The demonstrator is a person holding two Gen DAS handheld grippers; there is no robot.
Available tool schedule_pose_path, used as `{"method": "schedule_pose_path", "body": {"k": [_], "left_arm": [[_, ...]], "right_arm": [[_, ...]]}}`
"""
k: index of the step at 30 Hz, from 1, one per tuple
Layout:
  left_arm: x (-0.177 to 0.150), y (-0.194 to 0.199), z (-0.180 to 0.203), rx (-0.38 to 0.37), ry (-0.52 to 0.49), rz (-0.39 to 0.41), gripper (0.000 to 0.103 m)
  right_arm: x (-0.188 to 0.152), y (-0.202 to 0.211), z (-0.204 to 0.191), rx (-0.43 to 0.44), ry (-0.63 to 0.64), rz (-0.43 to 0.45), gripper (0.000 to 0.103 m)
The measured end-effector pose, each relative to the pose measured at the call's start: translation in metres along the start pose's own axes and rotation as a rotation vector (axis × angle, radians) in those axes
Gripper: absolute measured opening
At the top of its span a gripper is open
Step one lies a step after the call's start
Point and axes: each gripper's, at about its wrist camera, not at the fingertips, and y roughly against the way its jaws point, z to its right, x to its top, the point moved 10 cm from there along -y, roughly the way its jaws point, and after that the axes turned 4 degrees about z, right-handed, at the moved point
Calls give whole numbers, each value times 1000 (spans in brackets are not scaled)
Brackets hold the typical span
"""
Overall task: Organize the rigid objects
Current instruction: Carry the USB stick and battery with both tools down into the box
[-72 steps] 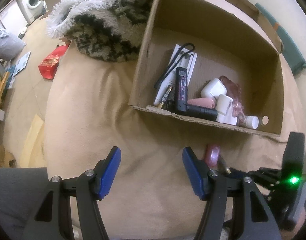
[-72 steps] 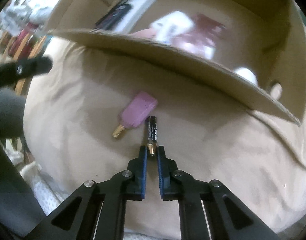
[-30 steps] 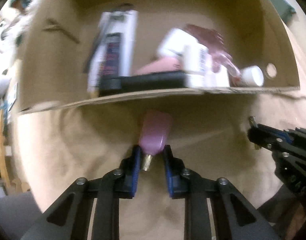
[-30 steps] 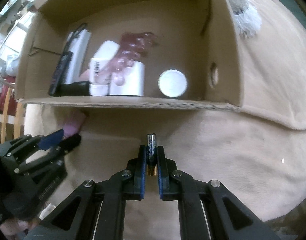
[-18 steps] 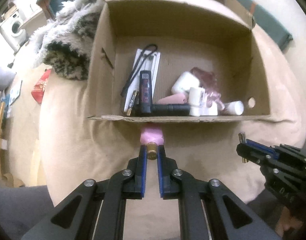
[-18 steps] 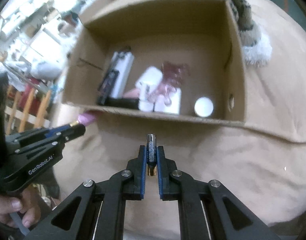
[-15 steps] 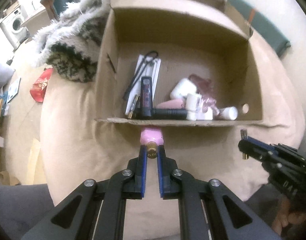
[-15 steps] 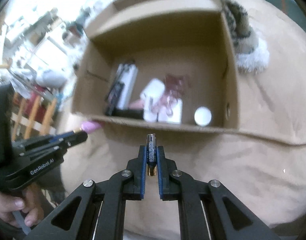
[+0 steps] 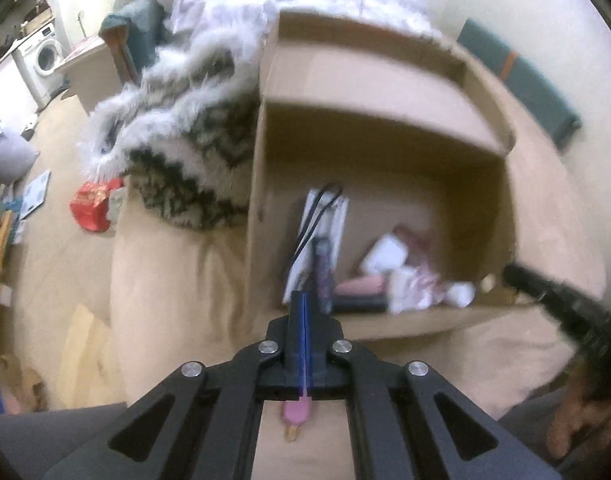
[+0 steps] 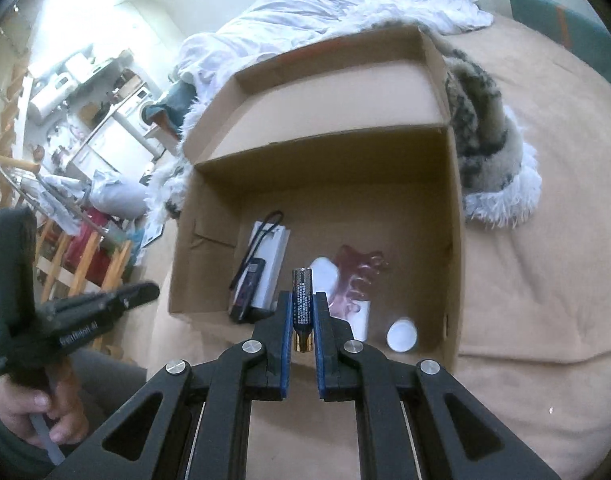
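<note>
Brown cardboard gives us our landmark: the open cardboard box (image 10: 453, 216) sits on a beige blanket (image 10: 545, 280) spread over the bed. In our right claw (image 10: 302, 312) we hold a battery (image 10: 301, 300), its blue pads pressed on both sides of it, the gold end toward us and the dark top poking out over the box's near wall. Our left claw (image 9: 304, 312) is pinched completely together with nothing between the pads. A pink object with a gold tip (image 9: 296, 414) lies on the blanket on our side of the box, seen below the left claw's frame.

Inside the box we see a white card with a black cord (image 10: 271, 248) toward the left wall, a dark slim device (image 10: 247, 280) lying on it, a translucent pink piece (image 10: 357, 268) near the middle and a white round lid (image 10: 402, 334) by the near right corner. A shaggy patterned throw (image 10: 485, 148) lies against the box's right wall in the right wrist view. From that view the left claw (image 10: 145, 291) sits off the box's left side, gripped by a hand (image 10: 37, 412).
</note>
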Motion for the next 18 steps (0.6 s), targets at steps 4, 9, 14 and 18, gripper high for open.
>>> {"method": "schedule_pose_path", "body": {"k": [4, 9, 14, 18], "left_arm": [[-61, -46, -1, 29, -31, -217, 59], [-104, -87, 12, 40, -94, -374, 51], [-115, -94, 14, 47, -126, -400, 23], [-88, -65, 20, 21, -124, -285, 23]], "right_arm": [[-14, -17, 9, -21, -28, -48, 10], [-17, -24, 9, -29, -18, -60, 10], [-17, -23, 12, -35, -29, -58, 10], [-16, -23, 12, -32, -35, -56, 10]]}}
